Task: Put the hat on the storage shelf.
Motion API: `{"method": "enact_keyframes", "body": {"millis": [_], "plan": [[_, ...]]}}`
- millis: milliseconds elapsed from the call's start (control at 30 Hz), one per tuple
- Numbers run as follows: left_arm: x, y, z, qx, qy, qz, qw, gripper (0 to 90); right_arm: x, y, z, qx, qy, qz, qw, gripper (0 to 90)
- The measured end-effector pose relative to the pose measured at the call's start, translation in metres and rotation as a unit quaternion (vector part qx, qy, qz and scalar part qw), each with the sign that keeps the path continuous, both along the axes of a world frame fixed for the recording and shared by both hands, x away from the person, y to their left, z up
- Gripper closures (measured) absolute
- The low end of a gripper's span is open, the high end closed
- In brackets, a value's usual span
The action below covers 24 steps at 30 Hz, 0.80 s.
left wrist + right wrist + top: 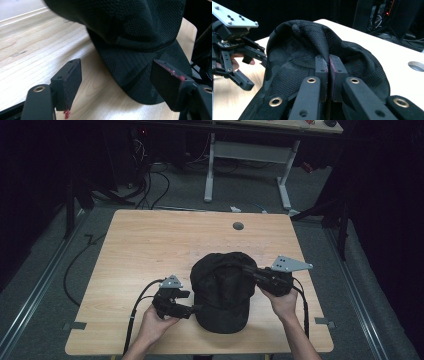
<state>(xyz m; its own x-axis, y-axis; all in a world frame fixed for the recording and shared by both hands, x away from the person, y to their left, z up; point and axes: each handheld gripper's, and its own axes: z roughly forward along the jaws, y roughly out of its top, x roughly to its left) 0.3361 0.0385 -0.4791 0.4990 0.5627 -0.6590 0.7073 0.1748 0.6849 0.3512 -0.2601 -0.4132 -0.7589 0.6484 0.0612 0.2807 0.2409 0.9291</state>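
A black mesh cap (223, 287) lies on the wooden table (150, 245), its brim (140, 75) toward the near edge. My right gripper (254, 273) is shut on a fold of the cap's crown (312, 40) at its right side; in the right gripper view the two pads pinch the fabric tightly. My left gripper (192, 310) stands open at the cap's left, beside the brim. In the left gripper view the brim edge lies between the spread jaws, touching neither. The left gripper (242, 67) is also seen at the left of the right gripper view.
A round grey grommet (238, 226) sits in the table near its far edge. Bare wood stretches left of and beyond the cap. Behind the table stands a white-legged desk (250, 165), with cables on the grey floor.
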Motion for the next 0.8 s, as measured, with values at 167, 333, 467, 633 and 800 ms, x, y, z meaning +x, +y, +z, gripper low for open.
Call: {"method": "enact_keyframes", "body": {"millis": [167,333,467,633,800], "plan": [[-0.002,-0.005,0.002,-0.003,-0.001,-0.018,0.9998,25.7,0.000,0.003,0.003,0.008,-0.003,0.013,0.9999,86.6],[-0.003,-0.008,0.005,-0.011,0.001,-0.033,0.9994,29.0,0.001,0.006,0.005,0.017,-0.008,0.026,0.9995,86.5],[-0.003,-0.008,0.007,-0.014,0.003,-0.041,0.9990,31.0,0.001,0.006,0.004,0.020,-0.010,0.029,0.9993,86.5],[-0.008,-0.006,0.011,-0.019,-0.011,-0.042,0.9989,40.3,0.002,0.004,0.005,0.023,-0.016,0.023,0.9993,86.4],[-0.009,-0.005,0.011,-0.015,-0.009,-0.044,0.9989,48.0,0.001,0.006,0.004,0.016,-0.025,0.017,0.9994,86.2]]}}
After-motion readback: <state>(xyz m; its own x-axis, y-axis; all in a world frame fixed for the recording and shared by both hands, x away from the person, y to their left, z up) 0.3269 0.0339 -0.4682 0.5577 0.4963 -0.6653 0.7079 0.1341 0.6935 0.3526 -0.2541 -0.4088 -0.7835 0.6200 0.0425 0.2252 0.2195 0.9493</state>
